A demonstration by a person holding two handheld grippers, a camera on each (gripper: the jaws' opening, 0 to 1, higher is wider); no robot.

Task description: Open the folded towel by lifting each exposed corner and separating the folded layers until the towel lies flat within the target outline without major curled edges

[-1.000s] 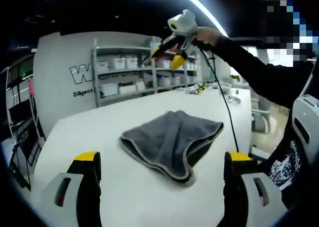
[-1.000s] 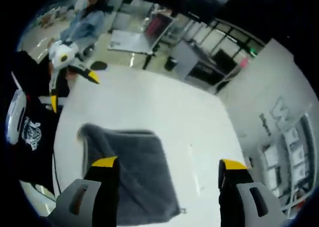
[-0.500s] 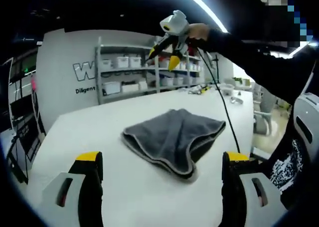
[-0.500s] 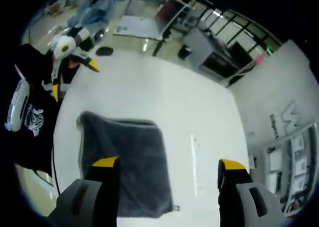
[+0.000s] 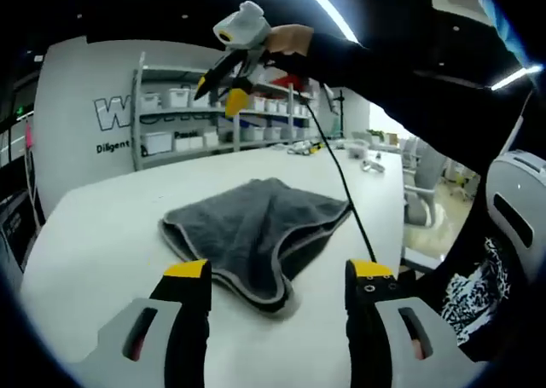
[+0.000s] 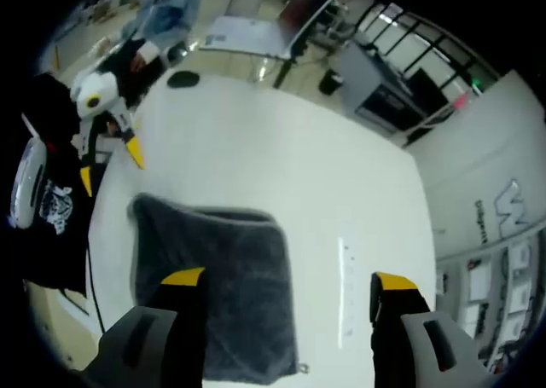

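Note:
A grey towel (image 5: 256, 222) lies folded and rumpled on the white table (image 5: 94, 234), its bound edges bunched toward me. My left gripper (image 5: 279, 273) hovers open just short of the towel's near corner, holding nothing. My right gripper (image 5: 220, 94) is held by a hand high above the table's far side, jaws apart. From above, in the right gripper view, the towel (image 6: 213, 269) is a rough square under my open right gripper (image 6: 287, 279). The left gripper (image 6: 111, 170) sits off the towel's left corner, at the table (image 6: 281, 166) edge.
A black cable (image 5: 341, 183) hangs from the right gripper across the towel's right side. Shelves with white bins (image 5: 196, 124) line the far wall. Chairs (image 5: 418, 205) stand to the right. A person (image 6: 166, 17) sits beyond the table. A pale strip (image 6: 344, 294) marks the tabletop.
The left gripper's camera has moved in closer to the towel. The right gripper stays raised and has drifted over the table. The towel lies as before.

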